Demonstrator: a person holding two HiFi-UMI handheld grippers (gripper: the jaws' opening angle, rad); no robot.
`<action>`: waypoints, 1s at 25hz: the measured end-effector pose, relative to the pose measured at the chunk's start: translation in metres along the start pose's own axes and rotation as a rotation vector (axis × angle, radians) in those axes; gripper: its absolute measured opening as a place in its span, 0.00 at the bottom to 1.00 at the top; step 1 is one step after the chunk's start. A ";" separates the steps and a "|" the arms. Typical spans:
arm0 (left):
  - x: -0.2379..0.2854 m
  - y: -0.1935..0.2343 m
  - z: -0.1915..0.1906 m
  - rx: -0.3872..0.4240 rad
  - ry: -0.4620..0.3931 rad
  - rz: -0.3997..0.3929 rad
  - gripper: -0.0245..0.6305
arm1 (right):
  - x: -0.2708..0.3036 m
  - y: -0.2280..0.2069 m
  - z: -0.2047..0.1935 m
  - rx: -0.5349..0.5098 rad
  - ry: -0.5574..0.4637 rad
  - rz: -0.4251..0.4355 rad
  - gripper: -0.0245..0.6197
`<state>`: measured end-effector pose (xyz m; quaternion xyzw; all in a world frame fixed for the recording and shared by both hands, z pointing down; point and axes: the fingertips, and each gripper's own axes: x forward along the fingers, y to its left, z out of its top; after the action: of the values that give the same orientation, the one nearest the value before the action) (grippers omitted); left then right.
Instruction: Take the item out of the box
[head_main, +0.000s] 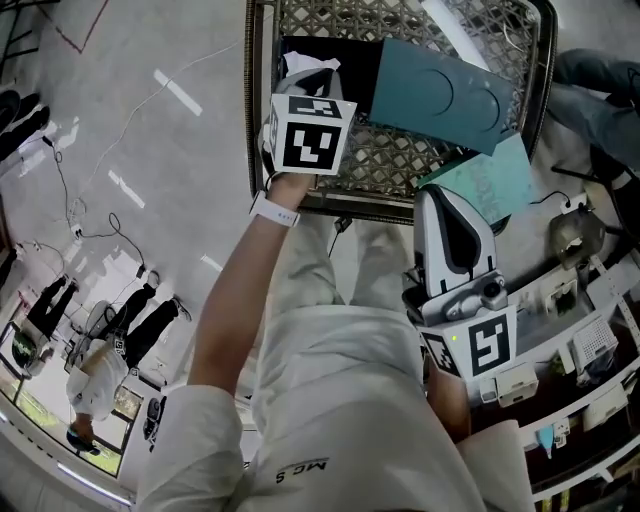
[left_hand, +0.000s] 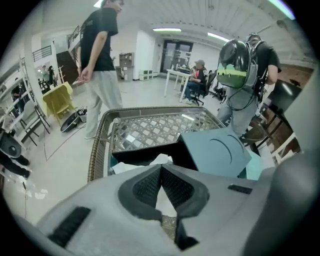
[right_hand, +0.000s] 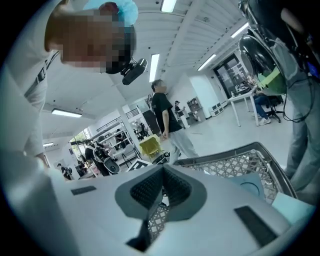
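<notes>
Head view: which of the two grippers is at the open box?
The left gripper, reaching over the open box on the wicker table; the right gripper is held back at the table's near edge.

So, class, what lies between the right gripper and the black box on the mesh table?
The head view shows a teal lid beside the black box, then a paler teal sheet nearest the right gripper.

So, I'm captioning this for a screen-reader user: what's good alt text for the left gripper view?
The left hand-held gripper, jaws shut on a bit of white paper, is at an open black box with a teal lid to its right, on a mesh surface with a woven rim. Behind, people stand and sit in a bright workshop.
</notes>
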<state>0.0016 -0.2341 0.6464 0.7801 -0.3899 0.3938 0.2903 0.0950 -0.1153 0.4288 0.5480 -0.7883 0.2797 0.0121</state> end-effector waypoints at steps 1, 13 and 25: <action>-0.006 -0.001 0.003 -0.009 -0.015 -0.003 0.07 | -0.002 0.001 0.001 -0.019 0.002 -0.008 0.06; -0.119 -0.025 0.024 -0.077 -0.223 -0.056 0.07 | -0.035 0.018 0.030 -0.238 0.045 -0.101 0.06; -0.279 -0.071 0.071 -0.023 -0.520 -0.021 0.07 | -0.082 0.040 0.098 -0.314 -0.062 -0.091 0.06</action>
<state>-0.0192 -0.1449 0.3648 0.8557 -0.4478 0.1726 0.1934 0.1212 -0.0793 0.3024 0.5827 -0.7968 0.1350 0.0858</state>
